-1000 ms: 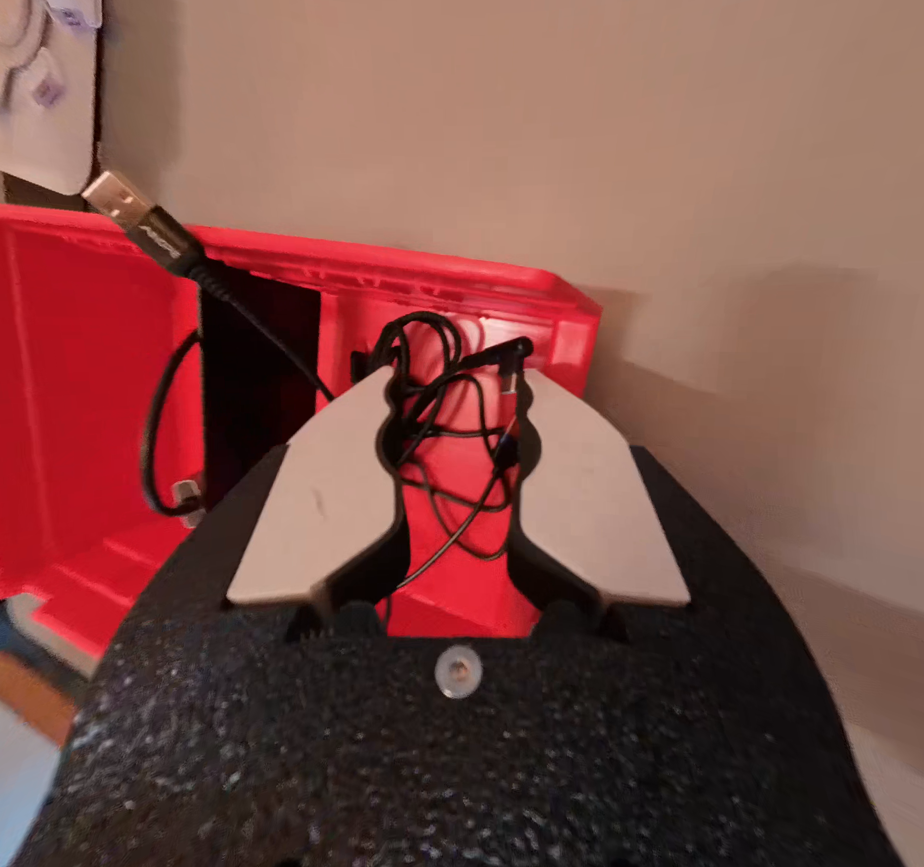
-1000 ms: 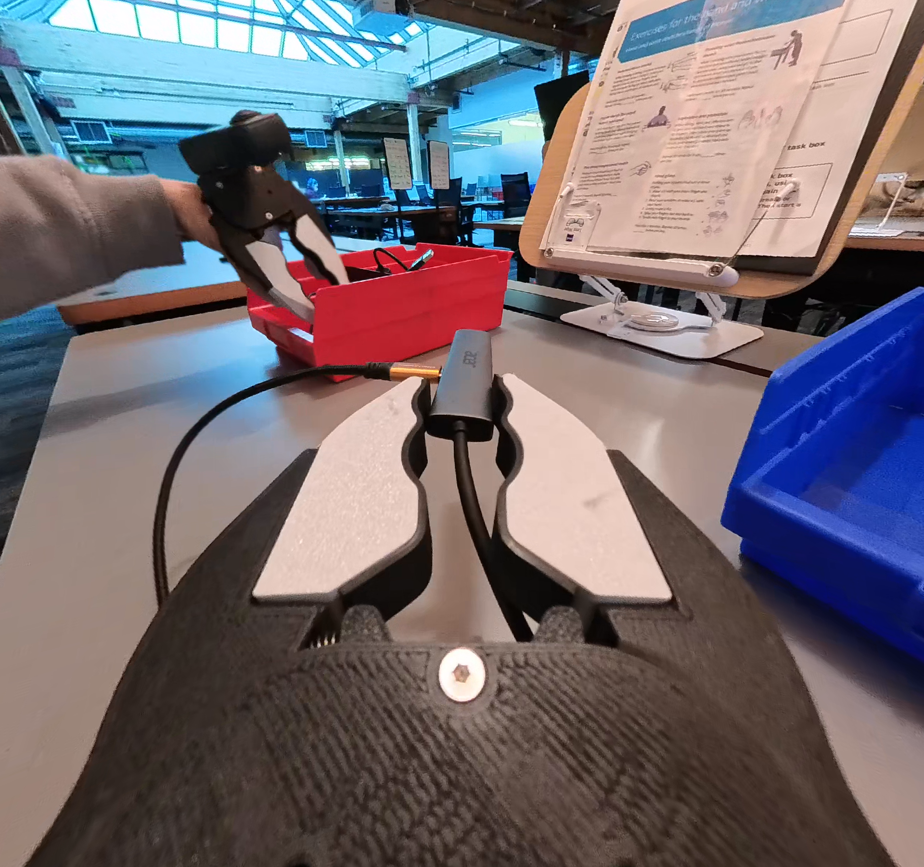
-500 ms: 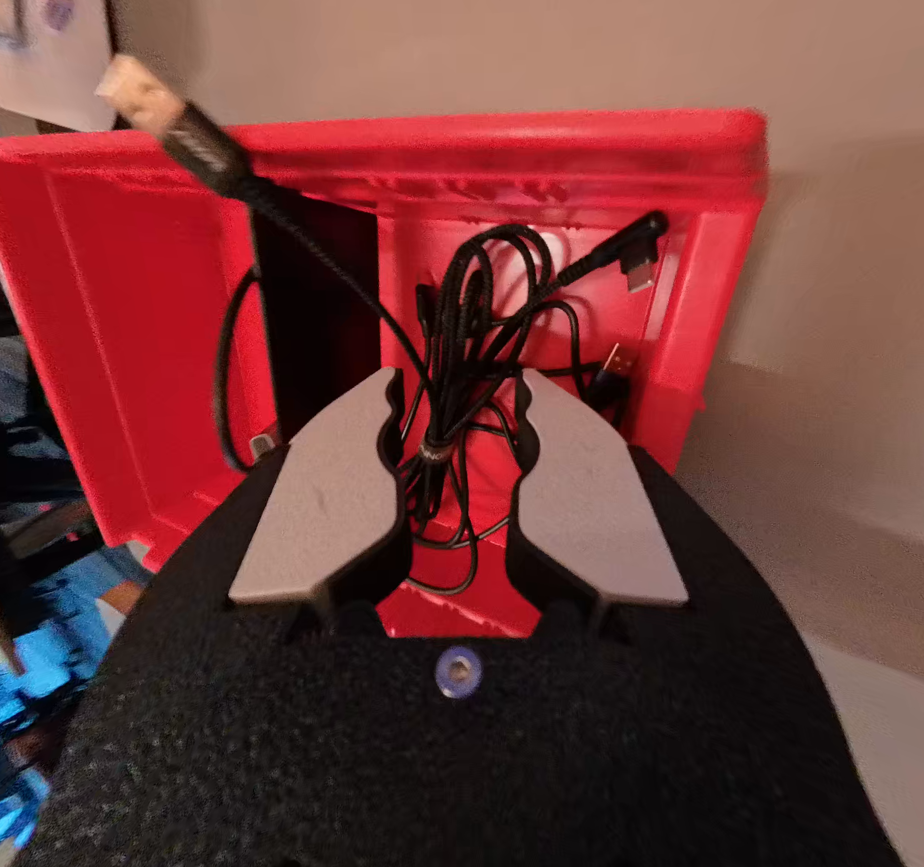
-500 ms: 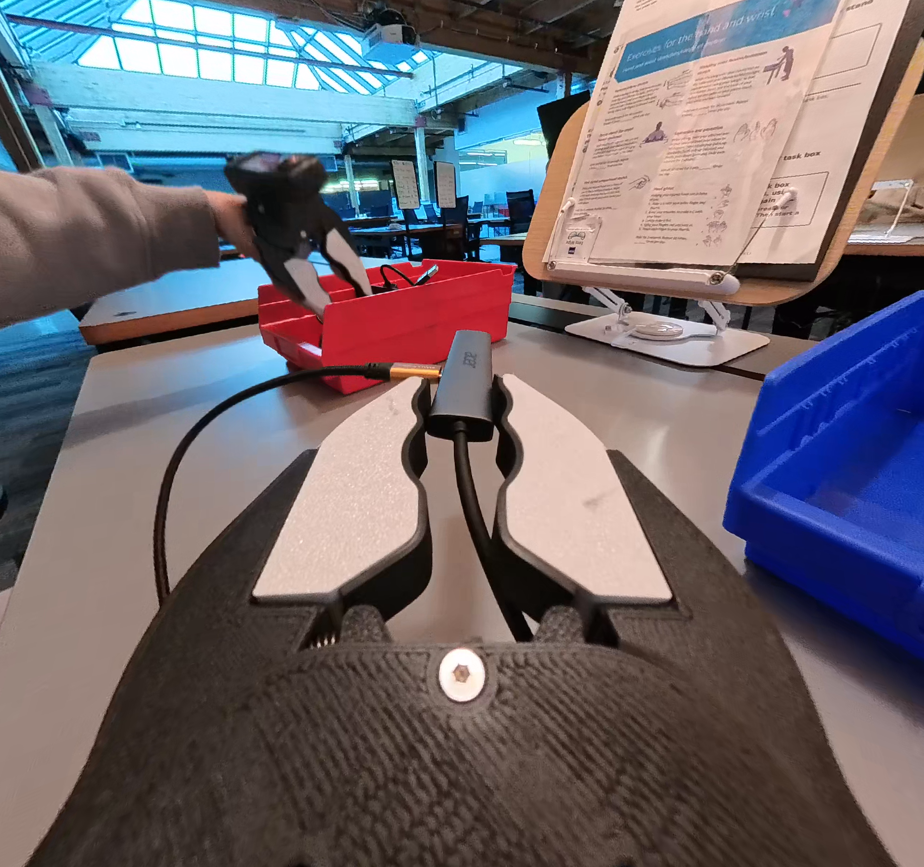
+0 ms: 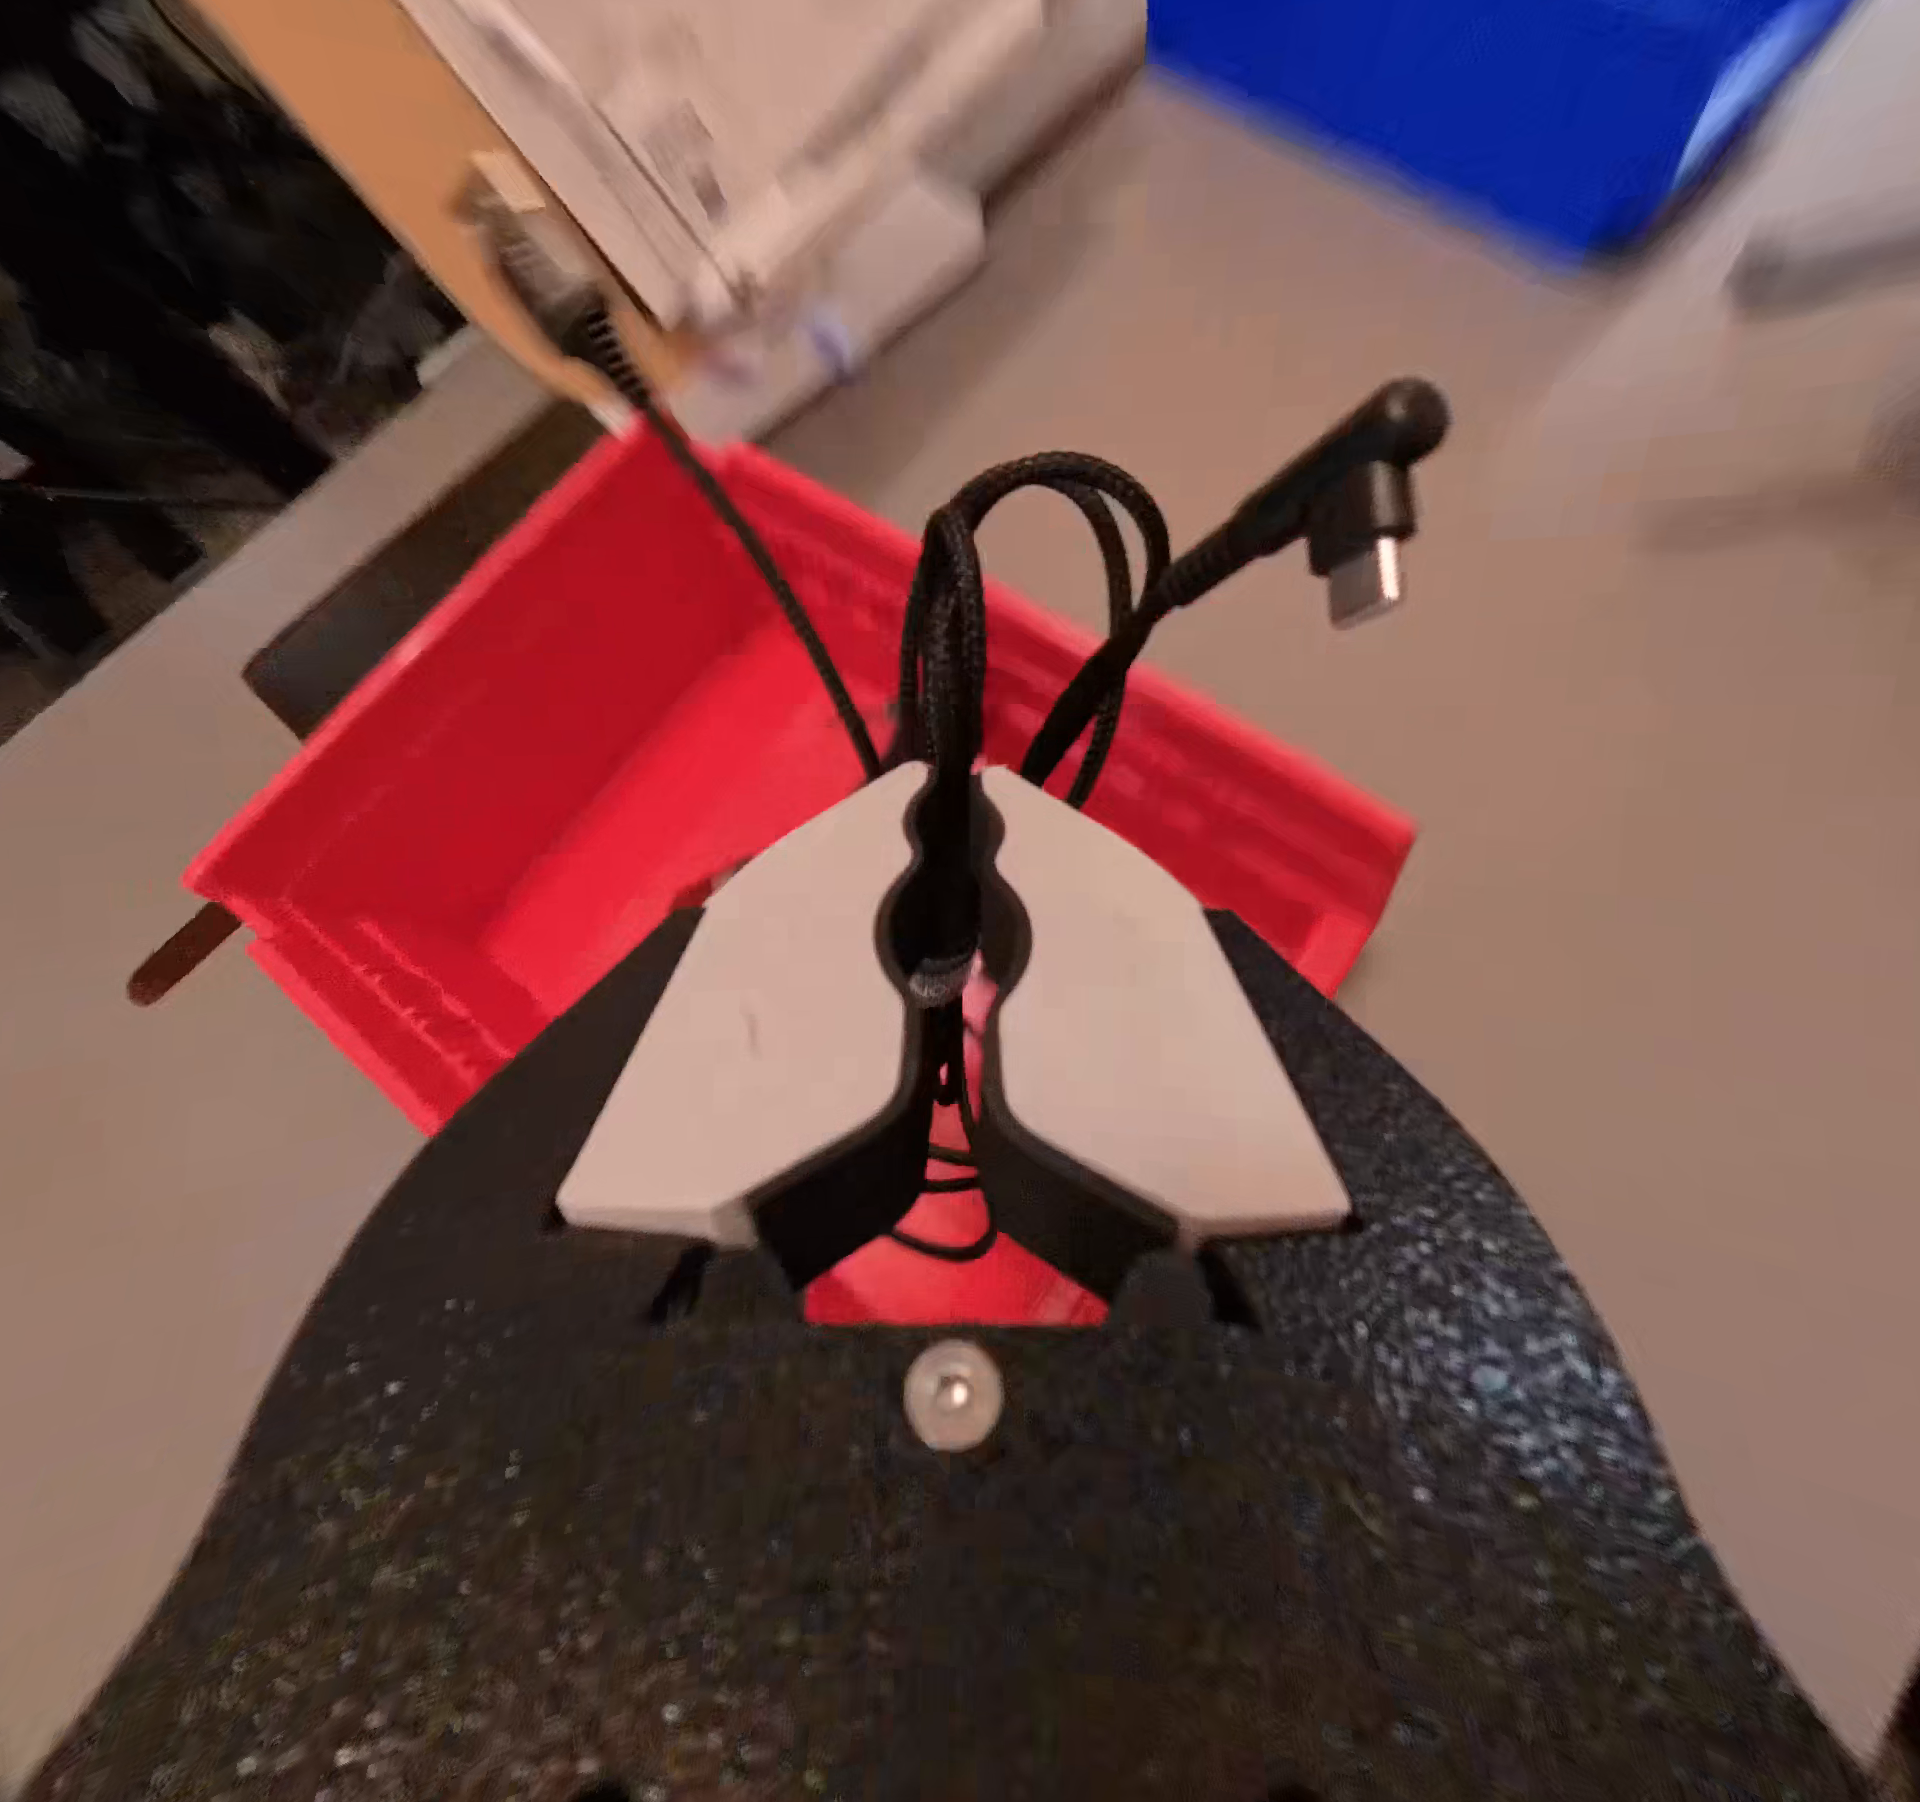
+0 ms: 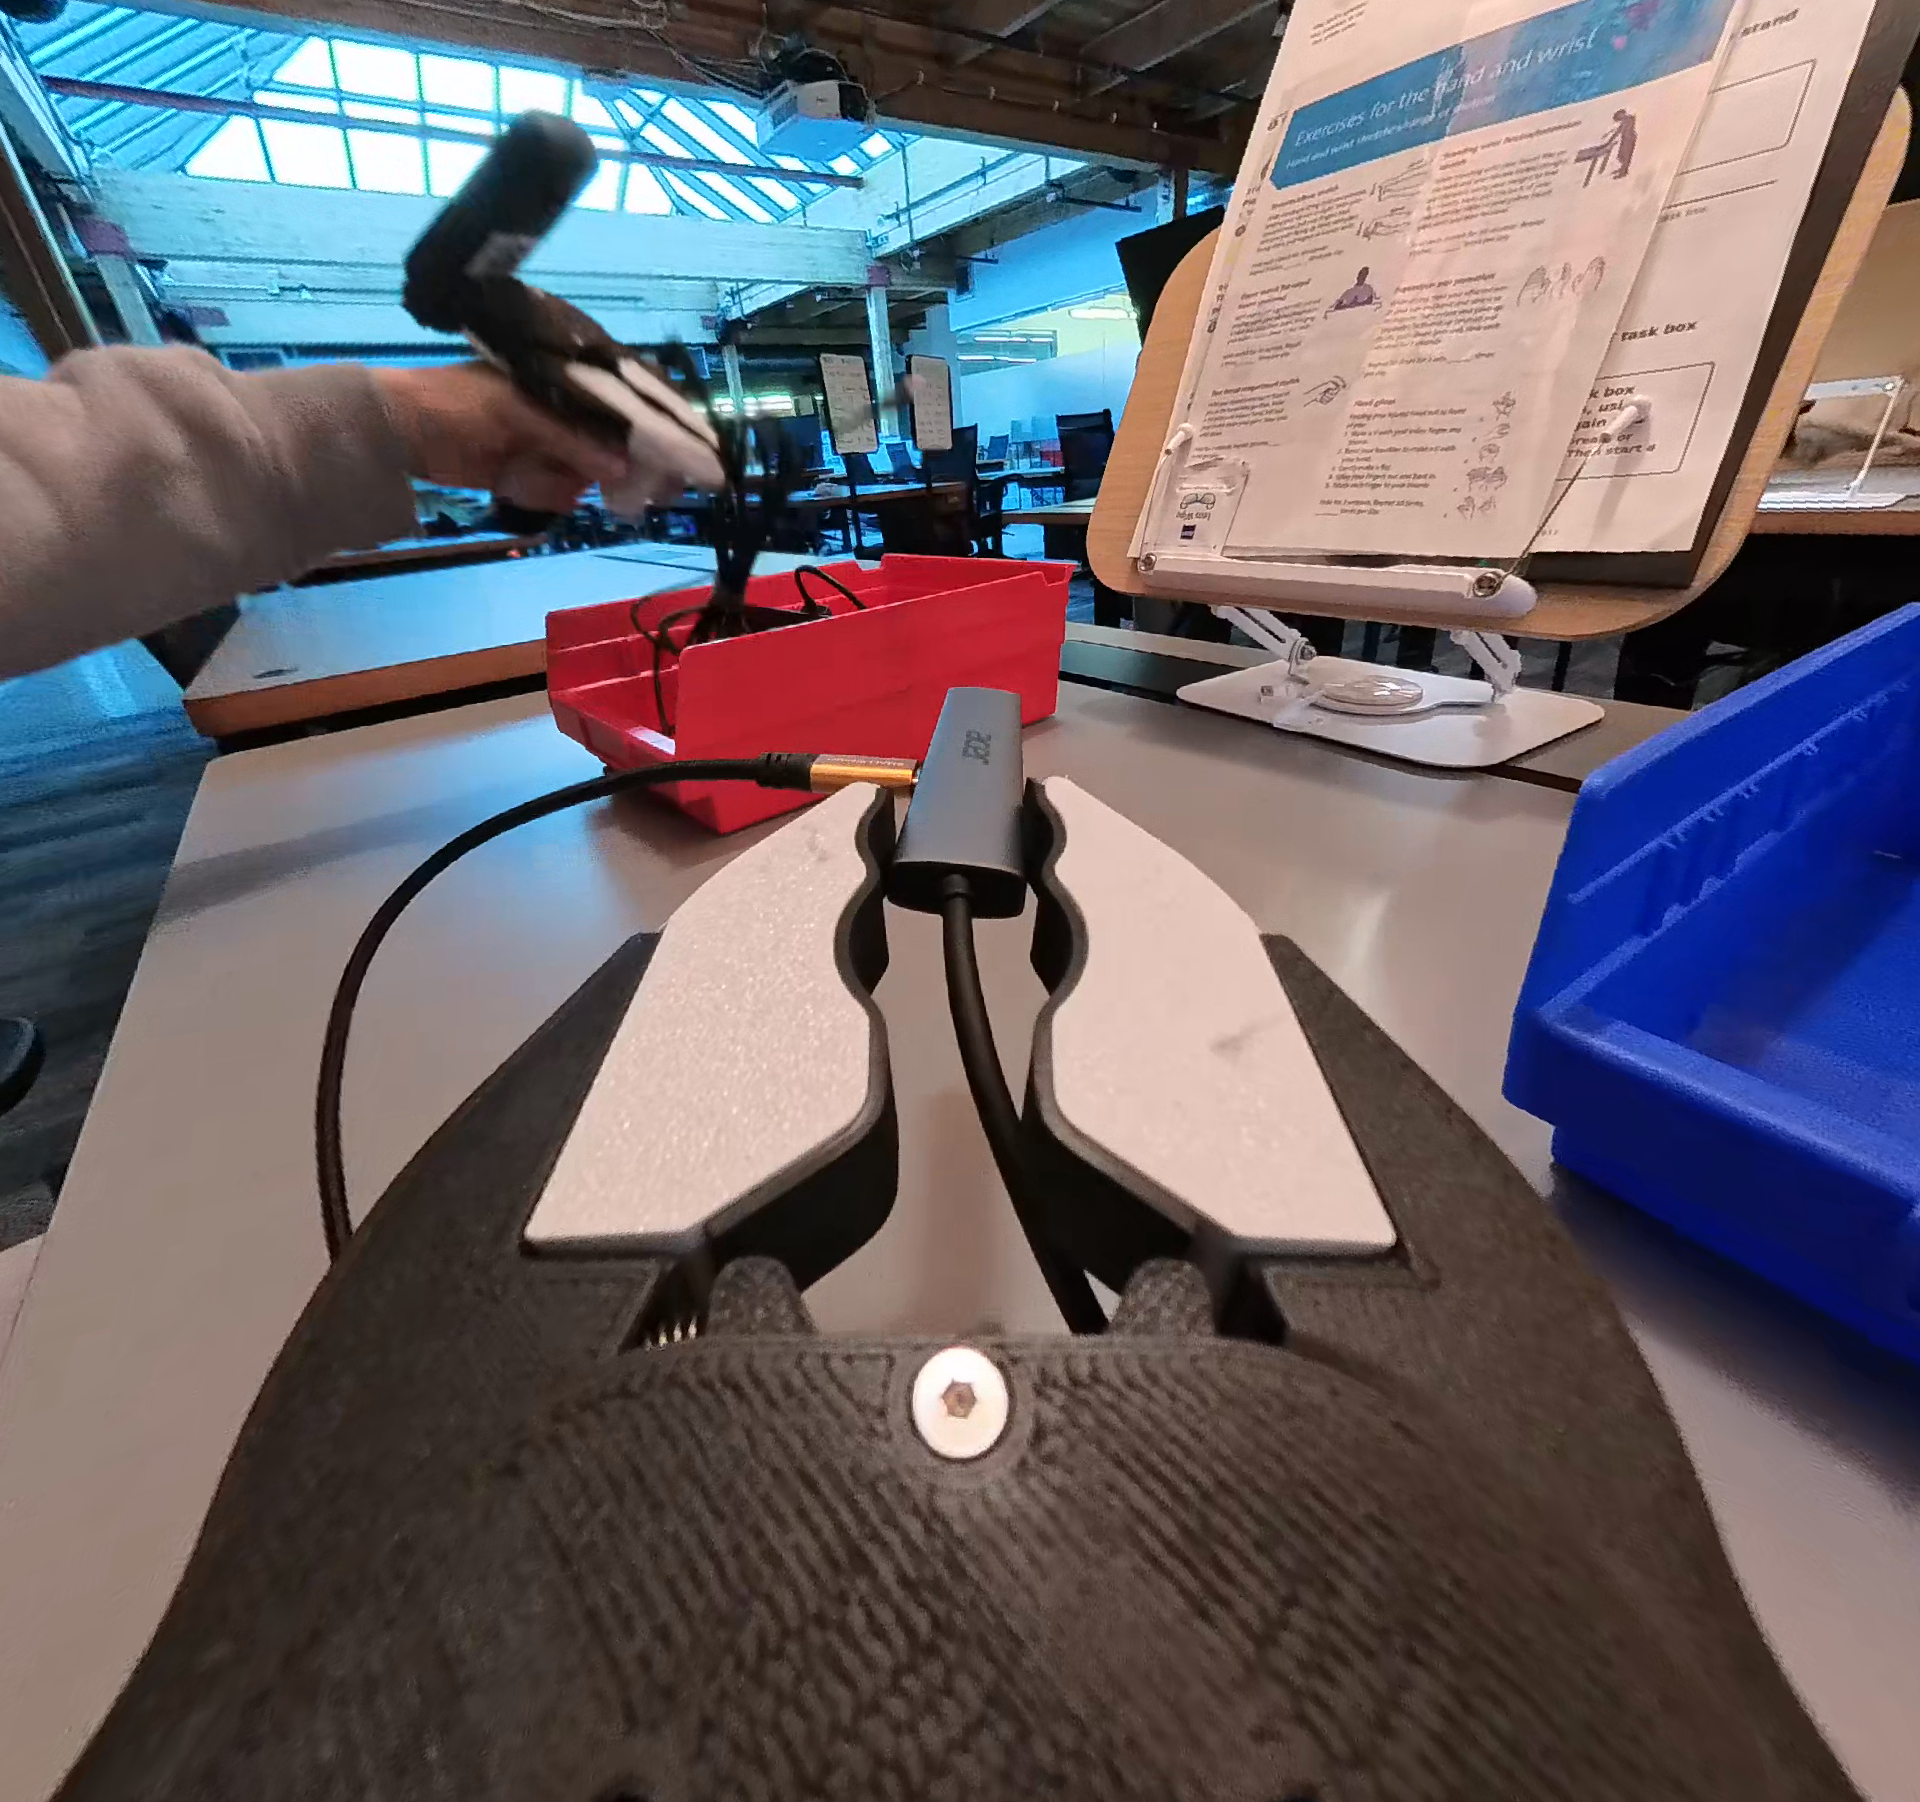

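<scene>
Here our left tongs pinch a bundled black cable above the red bin; right tongs clamp a grey adapter over the desk.

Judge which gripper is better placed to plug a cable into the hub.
Left: shut on the cable bundle, plug dangling free. The right is shut on the hub.
</scene>
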Tool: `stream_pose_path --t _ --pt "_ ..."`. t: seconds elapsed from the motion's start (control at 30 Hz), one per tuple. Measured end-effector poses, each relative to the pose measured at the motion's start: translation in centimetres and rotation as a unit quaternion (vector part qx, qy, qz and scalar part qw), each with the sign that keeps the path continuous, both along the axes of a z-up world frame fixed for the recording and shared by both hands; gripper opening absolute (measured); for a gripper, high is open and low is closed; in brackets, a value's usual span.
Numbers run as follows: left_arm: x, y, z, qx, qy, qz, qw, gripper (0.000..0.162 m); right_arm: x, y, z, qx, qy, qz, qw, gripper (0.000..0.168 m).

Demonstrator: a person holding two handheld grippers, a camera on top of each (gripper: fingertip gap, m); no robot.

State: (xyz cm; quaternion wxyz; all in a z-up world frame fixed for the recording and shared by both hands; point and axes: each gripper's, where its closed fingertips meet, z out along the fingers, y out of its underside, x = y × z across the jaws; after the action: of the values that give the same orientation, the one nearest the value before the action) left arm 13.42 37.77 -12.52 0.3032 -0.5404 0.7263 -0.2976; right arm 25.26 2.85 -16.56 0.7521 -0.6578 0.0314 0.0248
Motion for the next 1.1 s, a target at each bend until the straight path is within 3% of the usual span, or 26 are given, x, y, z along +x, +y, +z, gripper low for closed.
stream_pose_path --t 0.03,0.13,0.2,0.33,0.4,0.47,0.53,0.6,0.7,0.8,0.9,1.0,1.1 --pt "0.0 0.2 2.2 -0.041 -0.042 0.013 0.998 0.003 0.0 0.0 0.0 0.0 -0.001 0.0 1.0 0.024" --pt "-0.4 0.0 8.2 -0.141 -0.174 0.018 0.975 0.003 -0.1 0.1 0.0 -0.002 -0.004 0.001 1.0 0.024" --pt "-1.0 0.1 11.4 -0.205 -0.258 0.022 0.944 0.003 -0.1 0.1 -0.1 -0.003 -0.006 0.0 1.0 0.024" --pt "-2.0 0.1 15.8 -0.387 -0.377 0.033 0.841 0.004 -0.2 0.1 -0.1 -0.004 -0.009 0.001 1.0 0.024" --pt "-2.3 -2.8 16.5 -0.388 -0.372 -0.026 0.843 0.004 -0.2 0.0 0.0 -0.001 -0.008 0.001 1.0 0.024" --pt "-2.2 -6.5 16.0 -0.331 -0.333 -0.076 0.879 0.004 0.0 -0.2 0.2 0.008 -0.003 -0.005 1.0 0.024" --pt "-1.8 -9.7 13.9 -0.266 -0.252 -0.084 0.927 0.004 0.4 -0.5 0.4 0.021 0.006 -0.012 1.0 0.024" --pt "-1.4 -11.8 10.6 -0.185 -0.155 -0.039 0.97 0.003 0.7 -0.8 0.6 0.033 0.013 -0.018 0.999 0.024" --pt "-2.2 -15.8 4.4 -0.04 -0.002 -0.022 0.999 0.004 1.2 -1.4 1.0 0.053 0.018 -0.038 0.998 0.024" --pt "-4.0 -20.1 -2.7 0.056 0.156 -0.086 0.982 0.004 1.9 -2.0 1.2 0.065 0.016 -0.055 0.996 0.024" --pt "-5.4 -22.9 -8.6 0.074 0.282 -0.158 0.943 0.003 2.5 -2.5 1.4 0.074 0.019 -0.063 0.995 0.024" --pt "-5.0 -24.5 -12.1 0.061 0.325 -0.213 0.919 0.004 2.7 -2.8 1.5 0.082 0.023 -0.057 0.995 0.024" --pt "-2.9 -24.8 -13.9 0.076 0.293 -0.244 0.921 0.004 2.7 -2.9 1.6 0.088 0.023 -0.057 0.994 0.024"
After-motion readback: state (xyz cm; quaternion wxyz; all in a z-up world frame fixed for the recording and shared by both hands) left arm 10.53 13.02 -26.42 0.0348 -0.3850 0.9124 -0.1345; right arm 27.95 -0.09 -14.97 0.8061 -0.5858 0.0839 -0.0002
